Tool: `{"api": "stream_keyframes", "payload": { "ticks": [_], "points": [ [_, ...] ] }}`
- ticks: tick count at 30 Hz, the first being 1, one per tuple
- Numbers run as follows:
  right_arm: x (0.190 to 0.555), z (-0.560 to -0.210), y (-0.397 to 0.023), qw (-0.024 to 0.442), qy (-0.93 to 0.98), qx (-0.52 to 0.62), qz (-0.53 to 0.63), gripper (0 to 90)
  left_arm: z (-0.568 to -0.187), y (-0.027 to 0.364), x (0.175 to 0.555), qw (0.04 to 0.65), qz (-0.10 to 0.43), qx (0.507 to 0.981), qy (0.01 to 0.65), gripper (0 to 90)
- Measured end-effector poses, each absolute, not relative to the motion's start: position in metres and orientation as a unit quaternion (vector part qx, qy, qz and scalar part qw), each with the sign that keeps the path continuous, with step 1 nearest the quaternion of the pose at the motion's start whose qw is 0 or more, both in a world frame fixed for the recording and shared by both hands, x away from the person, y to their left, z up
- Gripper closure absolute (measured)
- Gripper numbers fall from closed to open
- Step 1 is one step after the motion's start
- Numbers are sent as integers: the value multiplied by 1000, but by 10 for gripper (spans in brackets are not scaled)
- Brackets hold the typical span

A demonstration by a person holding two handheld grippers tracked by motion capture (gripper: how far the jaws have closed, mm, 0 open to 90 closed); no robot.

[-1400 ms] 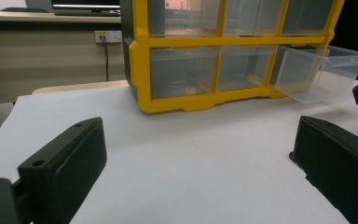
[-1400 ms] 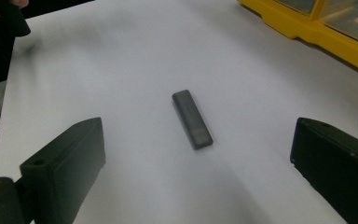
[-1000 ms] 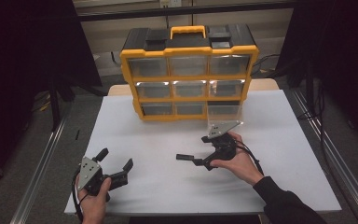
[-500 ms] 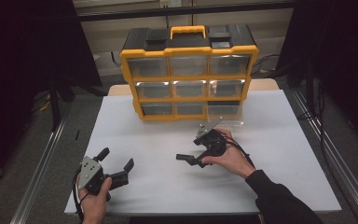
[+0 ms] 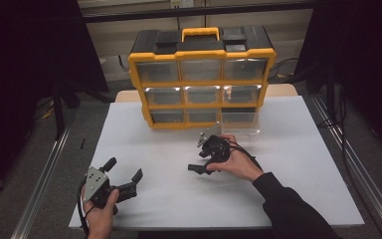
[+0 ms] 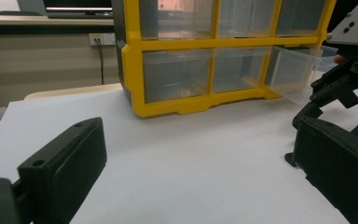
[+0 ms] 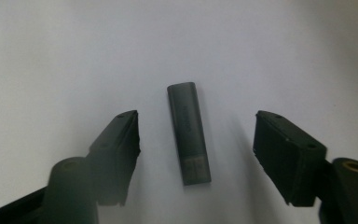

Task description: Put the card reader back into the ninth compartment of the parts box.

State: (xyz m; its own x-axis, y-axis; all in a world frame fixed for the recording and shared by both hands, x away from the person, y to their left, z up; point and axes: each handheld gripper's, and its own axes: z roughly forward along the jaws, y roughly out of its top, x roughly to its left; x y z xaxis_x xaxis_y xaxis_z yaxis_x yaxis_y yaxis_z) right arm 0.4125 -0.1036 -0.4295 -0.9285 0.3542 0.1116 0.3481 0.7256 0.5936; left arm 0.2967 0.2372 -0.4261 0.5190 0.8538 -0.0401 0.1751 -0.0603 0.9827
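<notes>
The small dark grey USB stick with a metal plug end (image 7: 189, 132) lies flat on the white worktop (image 5: 298, 149), some way in front of the yellow and black plastic drawer cabinet with clear drawers (image 5: 201, 79), nearer that cabinet's right-hand end. In the right gripper view it sits lengthwise between the two black fingers (image 7: 116, 149) of the right gripper (image 7: 196, 156), with bare white surface on both sides of it: neither finger touches it. Those fingers have just been closing and now stand partly open around the stick, holding nothing. In the high view the right gripper (image 5: 204, 162) points down at the worktop, with the person's right hand (image 5: 238, 164) wrapped round its body and a dark sleeve (image 5: 293, 209) behind it.

Just behind that hand, one clear plastic drawer (image 5: 238, 122) at the bottom right of the cabinet stands pulled out over the worktop; the left gripper view shows it (image 6: 293, 74) jutting from the yellow frame.

Well away from the cabinet, near the worktop's front left edge, the left gripper (image 5: 127, 177) rests in the person's left hand (image 5: 99, 211), its fingers (image 6: 65, 168) spread wide and empty, aimed toward the cabinet's lower row.
</notes>
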Motion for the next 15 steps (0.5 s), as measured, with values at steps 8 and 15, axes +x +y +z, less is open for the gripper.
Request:
{"api": "stream_keyframes", "payload": {
  "ticks": [8, 15],
  "points": [
    [417, -430, -96, 1, 946, 177, 271, 429, -426, 237, 297, 565, 300, 665, 386, 28],
    [418, -430, -92, 7, 956, 161, 245, 507, -426, 237, 297, 564, 300, 666, 385, 28]
  ]
}}
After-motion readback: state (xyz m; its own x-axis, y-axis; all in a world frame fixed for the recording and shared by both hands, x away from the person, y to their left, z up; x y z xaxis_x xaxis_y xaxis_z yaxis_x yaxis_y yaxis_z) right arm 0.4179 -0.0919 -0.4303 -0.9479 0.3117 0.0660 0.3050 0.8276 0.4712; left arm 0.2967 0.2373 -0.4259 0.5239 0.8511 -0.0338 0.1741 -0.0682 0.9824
